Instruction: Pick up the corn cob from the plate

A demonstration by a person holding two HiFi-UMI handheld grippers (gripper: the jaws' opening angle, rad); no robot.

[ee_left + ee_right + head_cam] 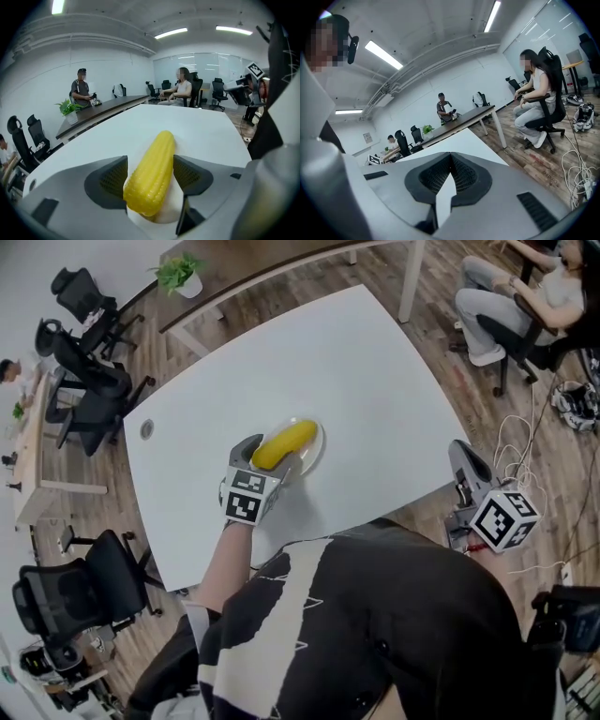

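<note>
A yellow corn cob [283, 444] lies on a small white plate [318, 453] near the middle of the white table [375, 362]. My left gripper [270, 457] reaches down over the near end of the plate and stands open. The cob [152, 173] runs lengthwise between its two dark pads [112, 180], with the plate [169, 214] beneath. My right gripper [461, 457] hovers off the table's right edge, apart from the plate. In the right gripper view its pads [451, 159] meet at the tips with nothing between them.
Black office chairs [89, 381] stand left of the table. A person sits on a chair [525, 296] at the upper right. Cables [534, 442] lie on the wooden floor at right. A potted plant [183, 276] stands on the dark desk behind.
</note>
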